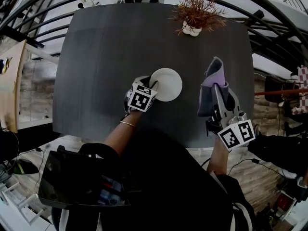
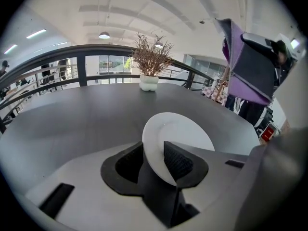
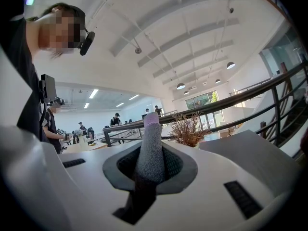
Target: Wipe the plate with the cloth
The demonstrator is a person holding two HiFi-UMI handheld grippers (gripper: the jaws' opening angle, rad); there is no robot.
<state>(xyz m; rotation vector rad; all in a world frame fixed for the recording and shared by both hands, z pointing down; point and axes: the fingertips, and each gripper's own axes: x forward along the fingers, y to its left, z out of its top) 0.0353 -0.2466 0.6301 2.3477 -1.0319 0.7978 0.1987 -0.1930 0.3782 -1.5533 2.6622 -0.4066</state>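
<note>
Step in hand, as judged: setup, with no wiping contact yet. Plate sits near the middle of the table, apparently face up; it is round, so it has no long axis. Left gripper is at its 9 o'clock edge, jaws apart, rim between the pads without a firm pinch. Right gripper is clamped on the cloth, well apart at the plate's 3 o'clock. The cloth's long axis points to 12 o'clock. Next move likely needs 2 actions: steady the rim, then carry the cloth across.
</note>
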